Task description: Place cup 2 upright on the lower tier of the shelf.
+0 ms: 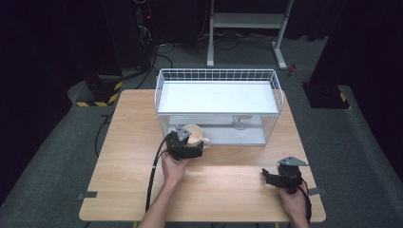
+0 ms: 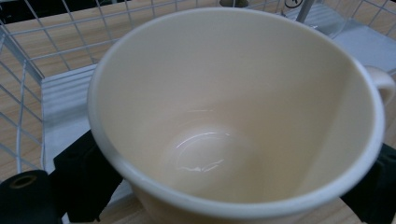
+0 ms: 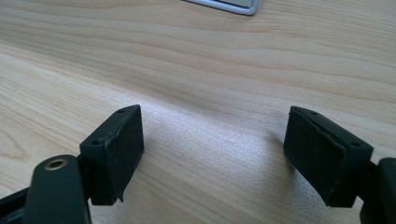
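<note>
On the wooden desk [image 1: 128, 190] stands a white wire rack [image 1: 218, 76]. Just in front of the rack, the left tool [image 1: 186, 142] grips a cream mug [image 1: 192, 134]. Nearer the person, right of the rack, the right tool [image 1: 272, 175] gapes wide, holding nothing.

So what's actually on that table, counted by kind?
Cream mugs: 1, clamped in the left gripper
Clear glasses: 1, on the rack's lower level
White wire racks: 1
Handheld grippers: 2, the right gripper open with nothing between its jaws
Total: 5
</note>
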